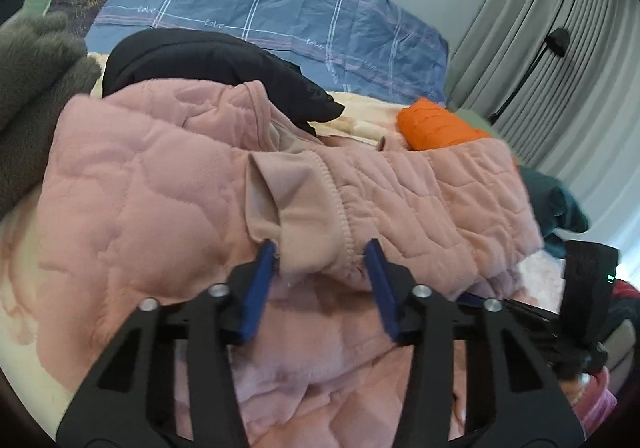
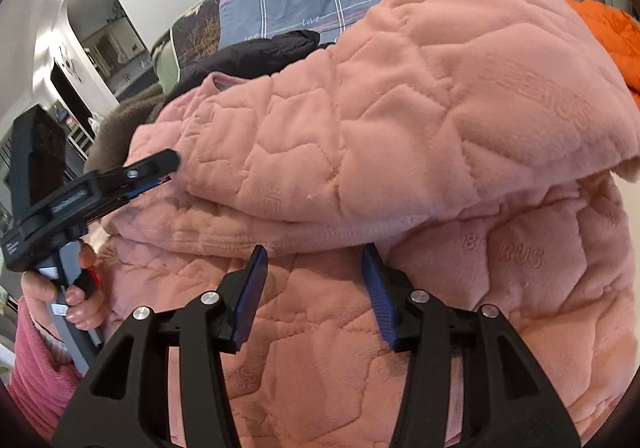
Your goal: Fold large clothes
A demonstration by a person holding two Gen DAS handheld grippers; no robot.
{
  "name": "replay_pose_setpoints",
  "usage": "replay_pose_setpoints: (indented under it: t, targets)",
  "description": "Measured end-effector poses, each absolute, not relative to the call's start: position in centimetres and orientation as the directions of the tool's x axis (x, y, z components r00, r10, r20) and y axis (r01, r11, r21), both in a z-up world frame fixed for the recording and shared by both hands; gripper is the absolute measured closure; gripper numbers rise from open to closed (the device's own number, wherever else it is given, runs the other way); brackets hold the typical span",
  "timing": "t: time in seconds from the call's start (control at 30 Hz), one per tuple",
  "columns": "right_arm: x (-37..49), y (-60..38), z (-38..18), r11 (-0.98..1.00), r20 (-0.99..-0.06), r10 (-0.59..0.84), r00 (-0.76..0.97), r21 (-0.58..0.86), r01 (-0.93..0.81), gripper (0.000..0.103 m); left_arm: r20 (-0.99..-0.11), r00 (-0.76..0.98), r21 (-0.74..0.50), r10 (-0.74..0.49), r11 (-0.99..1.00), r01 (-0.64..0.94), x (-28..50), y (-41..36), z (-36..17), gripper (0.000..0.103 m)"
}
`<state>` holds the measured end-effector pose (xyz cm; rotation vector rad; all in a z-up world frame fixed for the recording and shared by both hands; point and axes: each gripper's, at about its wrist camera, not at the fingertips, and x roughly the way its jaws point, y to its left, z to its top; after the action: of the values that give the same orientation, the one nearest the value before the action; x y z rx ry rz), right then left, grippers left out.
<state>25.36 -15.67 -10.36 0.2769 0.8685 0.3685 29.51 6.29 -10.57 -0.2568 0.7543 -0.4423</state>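
Note:
A large pink quilted fleece garment (image 1: 168, 183) lies bunched and partly folded on the bed; it fills the right wrist view (image 2: 420, 135). My left gripper (image 1: 322, 252) is open, its blue pads on either side of the garment's zipper edge and beige lining (image 1: 304, 203). My right gripper (image 2: 316, 260) is open, its tips at the edge of a folded-over layer of the garment. The left gripper also shows from the side in the right wrist view (image 2: 160, 171), in a hand, against the garment's left edge.
A black garment (image 1: 208, 63), a grey-brown fleece (image 1: 36, 87), an orange garment (image 1: 436, 125) and a dark teal one (image 1: 556, 203) lie around the pink one. A blue checked pillow (image 1: 260, 3) stands behind. Grey curtains (image 1: 560, 47) hang at the right.

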Motion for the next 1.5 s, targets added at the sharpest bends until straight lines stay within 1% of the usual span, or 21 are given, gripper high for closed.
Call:
replay_pose_setpoints:
  t: [0.03,0.07,0.17,0.27,0.33,0.5,0.57,0.63,0.7,0.77,0.8,0.87,0.9,0.93,1.0,1.07,1.3,1.33,1.37,1.43,1.5]
  targets:
    - [25.3,-16.1,-10.5,0.893,-0.678,0.438,0.591,0.404,-0.198,0.053,-0.616,0.640,-0.355,-0.460,0.887,0.295,29.8,5.5,-10.3,0.080]
    - [25.2,-16.3,-10.4,0.888,-0.671,0.445,0.592,0.416,-0.196,0.053,-0.621,0.640,-0.349,-0.453,0.891,0.292,29.9,5.2,-10.0,0.085]
    - [24.7,-17.7,-10.2,0.871,-0.640,0.458,0.618,0.460,-0.169,0.053,-0.550,0.728,-0.324,-0.409,0.908,0.266,28.5,5.3,-6.5,0.089]
    - [24.5,-18.7,-10.1,0.862,-0.623,0.453,0.637,0.490,-0.134,0.053,-0.436,0.836,-0.270,-0.332,0.935,0.231,25.7,7.3,-2.2,0.089]
    - [24.7,-18.7,-10.2,0.855,-0.623,0.462,0.631,0.502,-0.130,0.053,-0.407,0.880,-0.204,-0.245,0.963,0.174,24.5,8.7,-1.0,0.088]
    - [23.8,-18.1,-9.6,0.881,-0.634,0.434,0.641,0.449,-0.152,0.053,-0.568,0.818,-0.122,-0.095,0.992,0.031,26.0,11.5,-5.6,0.079]
    - [23.5,-17.9,-9.3,0.886,-0.625,0.426,0.654,0.436,-0.160,0.053,-0.603,0.797,-0.106,-0.032,0.994,-0.040,26.1,12.7,-7.4,0.079]
    - [22.9,-17.9,-8.5,0.891,-0.602,0.415,0.682,0.421,-0.170,0.055,-0.594,0.804,-0.155,-0.038,0.986,-0.068,25.5,13.6,-7.7,0.079]
    - [22.0,-18.0,-7.2,0.897,-0.556,0.406,0.726,0.395,-0.199,0.072,-0.567,0.821,-0.183,-0.062,0.982,-0.052,24.6,13.8,-7.1,0.079]
    - [21.5,-17.9,-5.5,0.906,-0.522,0.396,0.755,0.355,-0.230,0.080,-0.526,0.847,-0.162,-0.082,0.987,-0.006,23.9,13.0,-6.0,0.078]
    - [21.6,-17.8,-4.5,0.914,-0.509,0.383,0.771,0.328,-0.237,0.080,-0.508,0.856,-0.144,-0.094,0.989,0.024,23.5,12.4,-5.6,0.077]
    - [21.9,-17.9,-3.8,0.935,-0.499,0.332,0.800,0.289,-0.207,0.080,-0.493,0.858,-0.110,-0.141,0.989,0.099,23.4,10.2,-4.8,0.065]
    - [22.9,-18.2,-3.9,0.953,-0.528,0.268,0.806,0.266,-0.143,0.080,-0.501,0.853,-0.091,-0.150,0.989,0.120,23.7,9.3,-5.0,0.062]
    - [23.9,-18.6,-4.7,0.965,-0.573,0.216,0.790,0.250,-0.082,0.080,-0.524,0.841,-0.062,-0.138,0.990,0.123,24.2,8.5,-5.7,0.055]
    - [26.7,-20.2,-8.6,0.969,-0.706,0.149,0.693,0.245,0.042,0.080,-0.628,0.777,0.034,-0.046,0.996,0.087,26.6,6.8,-8.8,0.051]
    - [27.4,-21.9,-11.2,0.930,-0.707,0.235,0.667,0.363,0.056,0.081,-0.680,0.733,0.092,0.013,0.993,0.068,28.0,6.3,-12.4,0.049]
    - [26.3,-22.2,-9.8,0.936,-0.693,0.239,0.680,0.352,0.030,0.075,-0.658,0.750,-0.022,-0.061,0.998,0.061,25.7,8.7,-10.3,0.049]
    - [25.9,-22.6,-9.4,0.927,-0.698,0.257,0.668,0.373,0.033,0.074,-0.655,0.752,-0.037,-0.068,0.998,0.058,25.0,9.4,-9.9,0.042]
    - [25.3,-23.4,-9.1,0.919,-0.703,0.270,0.657,0.391,0.040,0.070,-0.651,0.756,-0.055,-0.070,0.997,0.045,23.7,10.3,-9.2,0.027]
    - [23.1,-25.1,-7.8,0.916,-0.699,0.270,0.663,0.398,0.046,0.066,-0.633,0.768,-0.080,-0.095,0.995,0.057,20.5,12.4,-8.2,0.025]
    - [20.4,-26.8,-6.8,0.935,-0.696,0.237,0.678,0.353,0.036,0.055,-0.643,0.757,-0.087,-0.116,0.993,0.078,17.8,13.9,-8.2,0.023]
